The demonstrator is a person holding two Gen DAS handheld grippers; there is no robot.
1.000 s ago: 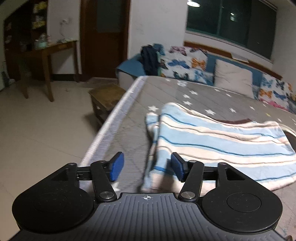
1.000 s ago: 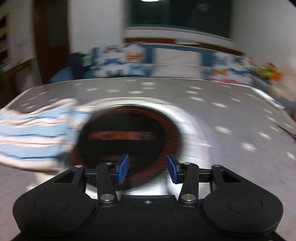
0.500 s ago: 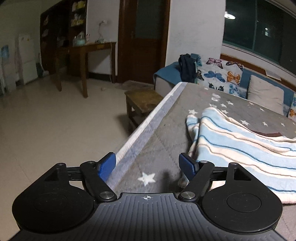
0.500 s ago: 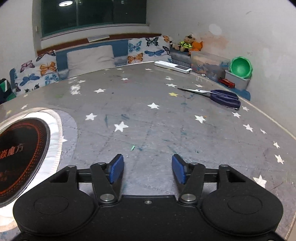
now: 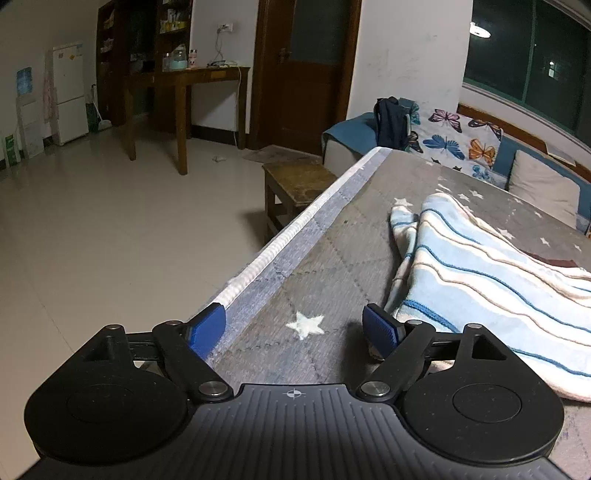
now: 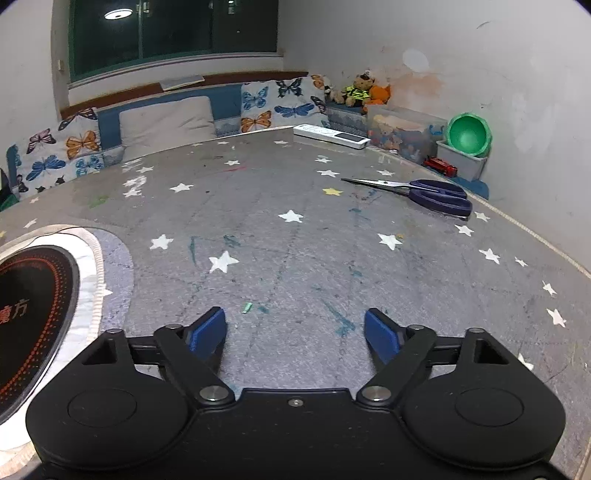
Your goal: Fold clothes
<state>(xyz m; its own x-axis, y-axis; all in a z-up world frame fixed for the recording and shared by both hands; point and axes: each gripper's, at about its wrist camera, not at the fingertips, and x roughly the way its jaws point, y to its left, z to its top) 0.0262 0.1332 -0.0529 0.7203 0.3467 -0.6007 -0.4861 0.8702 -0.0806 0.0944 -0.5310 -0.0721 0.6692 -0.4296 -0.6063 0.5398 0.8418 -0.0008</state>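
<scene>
Left wrist view sits low and close over the star-print grey surface (image 5: 321, 266), near its left edge, angled down — facing along that edge toward the door (image 5: 306, 70) and floor. Right wrist view is just as low, facing across the surface toward the window (image 6: 173, 29) and far corner. Shared: the grey surface and butterfly cushions (image 5: 458, 142) (image 6: 273, 103) — probably the same window too.

Blue-and-cream striped garment (image 5: 480, 280), seemingly folded, lying rumpled on grey star-patterned surface (image 5: 332, 258), near its edge
</scene>
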